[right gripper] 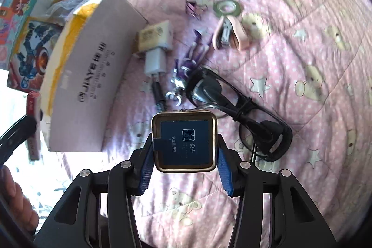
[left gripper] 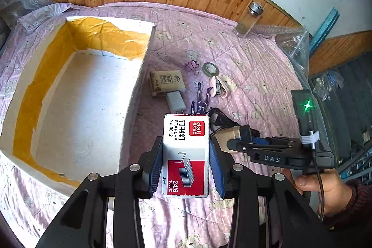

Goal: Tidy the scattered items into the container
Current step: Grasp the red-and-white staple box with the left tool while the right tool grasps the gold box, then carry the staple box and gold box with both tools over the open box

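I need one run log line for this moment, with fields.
left claw: shut on staples box | right claw: shut on tea tin | cardboard box: open, nothing visible inside | status: carrying

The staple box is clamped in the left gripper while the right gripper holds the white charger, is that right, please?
Not quite. The left gripper does clamp the staple box, but the right gripper holds a small gold-rimmed tin. The right wrist view shows the white charger lying on the pink quilt.

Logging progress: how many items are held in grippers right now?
2. White-and-red cardboard staples box in the left gripper, beside the open box; gold-rimmed square tin in the right gripper, above the quilt.
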The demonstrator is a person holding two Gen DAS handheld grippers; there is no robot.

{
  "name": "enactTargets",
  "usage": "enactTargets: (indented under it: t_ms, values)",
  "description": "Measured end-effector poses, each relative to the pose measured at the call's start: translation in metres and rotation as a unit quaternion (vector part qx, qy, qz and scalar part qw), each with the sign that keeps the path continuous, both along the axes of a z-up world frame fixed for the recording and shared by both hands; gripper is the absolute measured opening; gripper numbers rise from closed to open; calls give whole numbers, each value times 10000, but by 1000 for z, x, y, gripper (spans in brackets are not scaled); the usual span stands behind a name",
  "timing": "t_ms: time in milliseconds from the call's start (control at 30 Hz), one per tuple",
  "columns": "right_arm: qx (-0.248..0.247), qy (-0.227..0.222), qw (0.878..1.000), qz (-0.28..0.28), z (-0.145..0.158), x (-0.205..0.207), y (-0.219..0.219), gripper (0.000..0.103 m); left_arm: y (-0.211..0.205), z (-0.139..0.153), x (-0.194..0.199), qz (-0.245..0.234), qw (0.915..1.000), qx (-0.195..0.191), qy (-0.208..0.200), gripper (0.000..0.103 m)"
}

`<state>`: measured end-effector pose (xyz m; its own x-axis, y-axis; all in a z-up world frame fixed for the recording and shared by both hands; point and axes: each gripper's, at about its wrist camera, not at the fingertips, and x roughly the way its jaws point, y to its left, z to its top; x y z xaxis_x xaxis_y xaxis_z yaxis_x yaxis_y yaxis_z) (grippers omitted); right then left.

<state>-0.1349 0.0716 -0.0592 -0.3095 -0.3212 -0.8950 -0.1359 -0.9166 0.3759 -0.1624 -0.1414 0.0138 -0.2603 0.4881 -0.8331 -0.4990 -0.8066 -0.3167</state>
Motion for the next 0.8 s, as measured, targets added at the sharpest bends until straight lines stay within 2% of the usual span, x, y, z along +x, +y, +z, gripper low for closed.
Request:
enactTargets:
  t_ms: [167,467,800]
  values:
    - [56,278,9991,301,40,3,-12,50,-14,8,-9,320,9995,-12,-63,39]
    - [177,818,9919,958,104,-13,-51,50,-40,27,-27,910,9951,-387,72,39]
    - [211,1175,9798,1604,147,-40,-92,50,-70,46,-45,1331,9909,-150,123,39]
